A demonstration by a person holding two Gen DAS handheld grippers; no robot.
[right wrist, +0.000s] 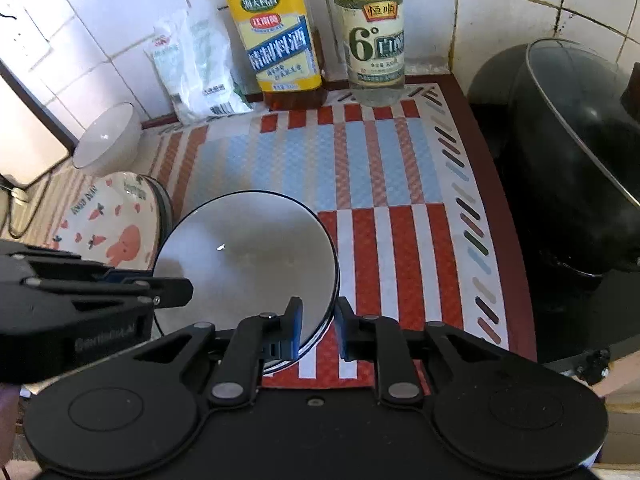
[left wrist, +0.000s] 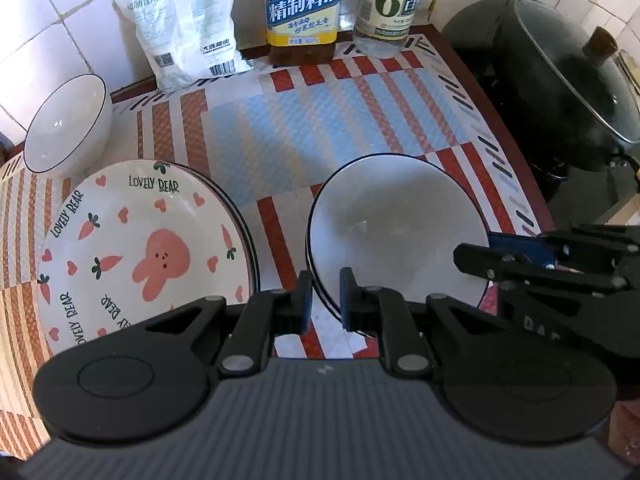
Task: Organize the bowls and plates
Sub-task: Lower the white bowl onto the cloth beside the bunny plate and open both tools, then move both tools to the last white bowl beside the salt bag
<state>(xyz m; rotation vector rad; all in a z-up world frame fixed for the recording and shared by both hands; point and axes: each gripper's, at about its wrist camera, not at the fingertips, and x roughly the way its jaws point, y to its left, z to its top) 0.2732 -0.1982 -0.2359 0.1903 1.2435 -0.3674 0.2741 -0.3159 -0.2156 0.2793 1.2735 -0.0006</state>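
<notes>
Gripping bowl (left wrist: 392, 220) rim, left gripper (left wrist: 325, 300); right gripper (right wrist: 318, 324) narrow, loosely astride opposite rim; bowl upright, mouth up.

A stack of bowls (left wrist: 394, 232) sits near the front of a mat (left wrist: 320, 120) on the tabletop (left wrist: 496, 92), with stacked plates (left wrist: 140, 252) just to its left. Behind the plates stands a single bowl (left wrist: 68, 124). Along the wall at the back stand a bag (left wrist: 184, 28) and two bottles (left wrist: 304, 8). A lidded pot (left wrist: 560, 92) sits to the right.
</notes>
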